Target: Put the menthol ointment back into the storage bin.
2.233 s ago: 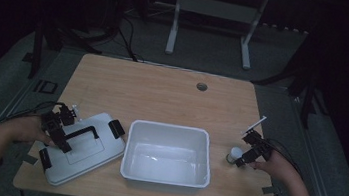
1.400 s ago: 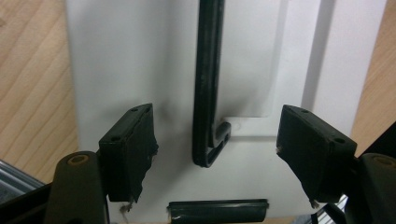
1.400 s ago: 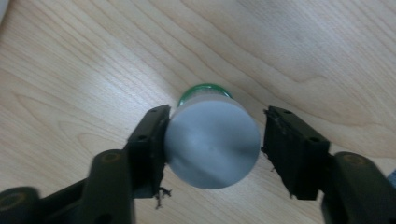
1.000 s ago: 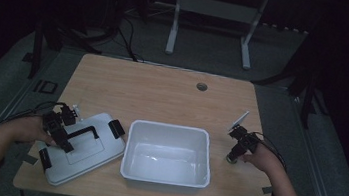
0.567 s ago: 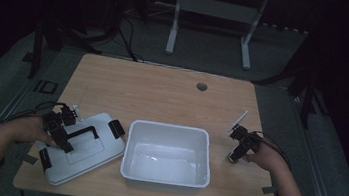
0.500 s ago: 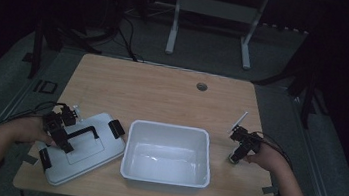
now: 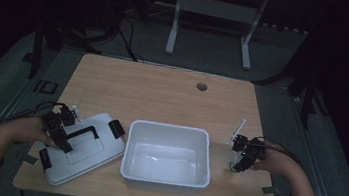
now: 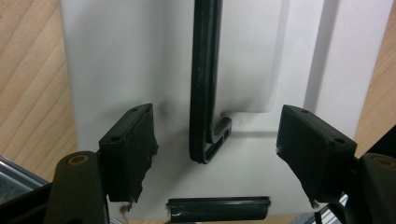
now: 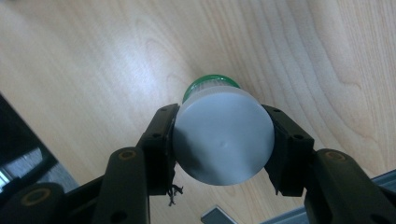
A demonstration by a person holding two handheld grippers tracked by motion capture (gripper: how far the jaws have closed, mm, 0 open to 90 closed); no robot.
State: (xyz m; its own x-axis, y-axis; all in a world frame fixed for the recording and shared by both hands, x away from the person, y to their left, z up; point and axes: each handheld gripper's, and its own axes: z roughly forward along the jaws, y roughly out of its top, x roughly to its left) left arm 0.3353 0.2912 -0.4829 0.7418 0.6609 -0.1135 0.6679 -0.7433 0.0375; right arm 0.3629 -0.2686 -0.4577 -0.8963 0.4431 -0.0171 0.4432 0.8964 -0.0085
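At the near edge of the wooden table (image 7: 163,91) the person's forearms come in from below, each hand carrying a gripper. The left gripper (image 7: 58,126) hovers over a white bin lid (image 7: 83,150) lying flat at the near left corner; in the left gripper view its jaws stand spread wide apart, released, with the lid's black handle (image 8: 205,93) running up between them and touching neither pad, and a black latch (image 8: 218,208) sitting at the lid's edge just below. Another black latch (image 7: 116,128) shows at the lid's far right corner. Just right of the lid sits an empty white plastic bin (image 7: 167,152), between the two hands. On its right, the right gripper (image 7: 242,156) is clenched on a small white bottle (image 9: 223,135) with a green band (image 9: 210,81), both pads pressed against its sides just above the tabletop. A thin white stick (image 7: 237,131) rises from that gripper. Farther back a round cable hole (image 7: 201,86) marks the table's far edge. Beyond, the room is dark, with grey floor, loose cables (image 7: 127,37) and the white legs of another table (image 7: 173,27).
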